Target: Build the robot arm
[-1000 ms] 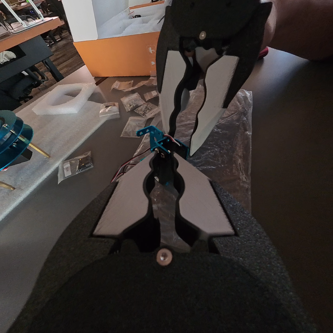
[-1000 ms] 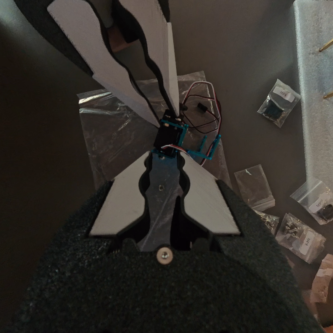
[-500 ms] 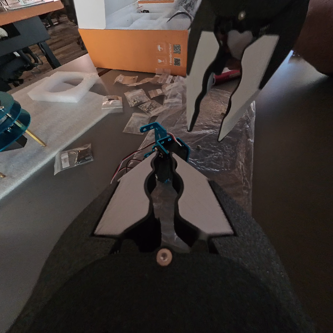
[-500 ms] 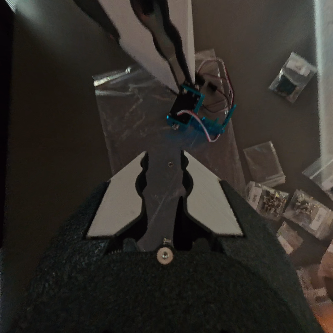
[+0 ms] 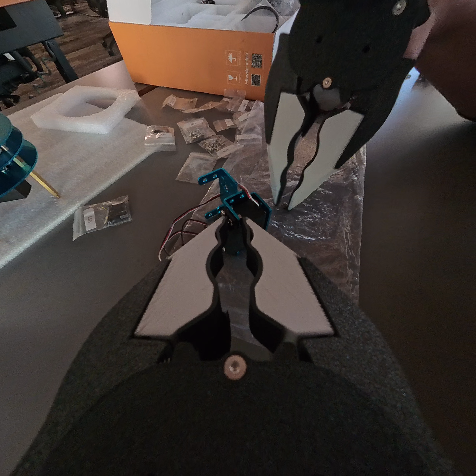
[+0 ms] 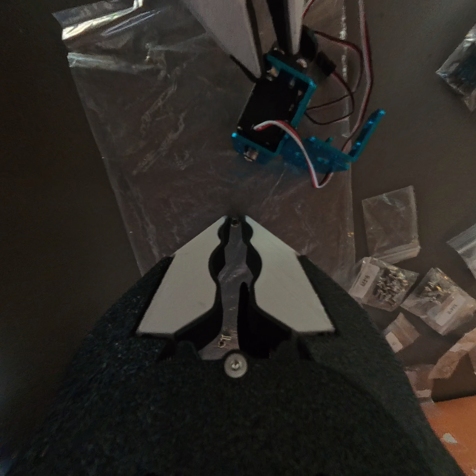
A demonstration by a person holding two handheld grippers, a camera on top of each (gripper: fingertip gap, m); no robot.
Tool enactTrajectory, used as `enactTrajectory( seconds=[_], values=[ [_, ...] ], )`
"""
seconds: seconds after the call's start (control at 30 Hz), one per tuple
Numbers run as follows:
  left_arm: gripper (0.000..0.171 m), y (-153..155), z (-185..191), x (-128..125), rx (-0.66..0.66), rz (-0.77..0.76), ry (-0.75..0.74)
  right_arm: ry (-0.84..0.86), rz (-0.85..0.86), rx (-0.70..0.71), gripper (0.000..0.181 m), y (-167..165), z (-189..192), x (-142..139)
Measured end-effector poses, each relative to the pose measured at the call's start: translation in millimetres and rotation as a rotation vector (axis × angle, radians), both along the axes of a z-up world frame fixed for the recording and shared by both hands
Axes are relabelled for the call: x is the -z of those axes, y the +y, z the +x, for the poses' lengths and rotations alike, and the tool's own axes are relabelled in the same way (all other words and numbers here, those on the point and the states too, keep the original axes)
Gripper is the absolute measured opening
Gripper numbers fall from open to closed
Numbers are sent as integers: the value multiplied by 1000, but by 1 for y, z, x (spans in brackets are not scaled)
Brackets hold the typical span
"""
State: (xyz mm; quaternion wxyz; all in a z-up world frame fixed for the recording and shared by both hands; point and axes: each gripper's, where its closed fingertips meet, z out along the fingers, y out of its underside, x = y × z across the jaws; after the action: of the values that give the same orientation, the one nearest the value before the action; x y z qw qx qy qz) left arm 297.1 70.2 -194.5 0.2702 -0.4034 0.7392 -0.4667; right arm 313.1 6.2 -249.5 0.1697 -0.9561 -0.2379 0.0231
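My left gripper (image 5: pixel 234 221) is shut on a blue metal bracket (image 5: pixel 226 185) that carries a black servo (image 5: pixel 251 206) with red, white and black wires. It holds them just above a clear plastic bag (image 5: pixel 322 231) on the grey table. My right gripper (image 6: pixel 235 217) is down on the bag with its tips a narrow gap apart. A small screw (image 6: pixel 235 221) lies between them, not visibly clamped. The right gripper (image 5: pixel 283 203) and the screw (image 5: pixel 283 204) also show in the left wrist view. The bracket (image 6: pixel 296 152), servo (image 6: pixel 270 108) and left gripper (image 6: pixel 277 61) show in the right wrist view.
An open orange and white box (image 5: pixel 193 56) stands at the back. Small zip bags of hardware (image 5: pixel 206 134) (image 6: pixel 381 286) lie scattered around. A white foam frame (image 5: pixel 85 110) rests on a foam sheet (image 5: pixel 64 167) at left, by blue acrylic discs (image 5: pixel 13 159). The left gripper's tips are roughly 9 centimeters from the right gripper's.
My right gripper has left the bracket, moved right and down onto the bag, and narrowed around the small screw. My left gripper still holds the bracket and servo.
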Motion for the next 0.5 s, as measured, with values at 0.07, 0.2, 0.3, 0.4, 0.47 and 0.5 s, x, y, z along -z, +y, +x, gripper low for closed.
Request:
enactTrajectory(
  seconds=[0.07,0.2,0.3,0.4,0.47,0.5],
  values=[
    [10,0,0,0,4,6,-3,3,-11,-5,6,0,-1,0],
    [10,0,0,0,8,13,-7,-17,-4,-6,6,-2,1,-1],
    [10,-1,0,0,11,16,-9,-36,10,-9,6,-1,2,-2],
    [10,-1,-1,0,17,18,-10,-37,83,-28,6,6,-1,-18],
    [10,-1,-1,0,25,18,-10,-50,191,-39,6,20,-3,-39],
    [10,-2,-1,0,30,17,-8,-52,257,-50,6,28,-5,-50]
  ],
)
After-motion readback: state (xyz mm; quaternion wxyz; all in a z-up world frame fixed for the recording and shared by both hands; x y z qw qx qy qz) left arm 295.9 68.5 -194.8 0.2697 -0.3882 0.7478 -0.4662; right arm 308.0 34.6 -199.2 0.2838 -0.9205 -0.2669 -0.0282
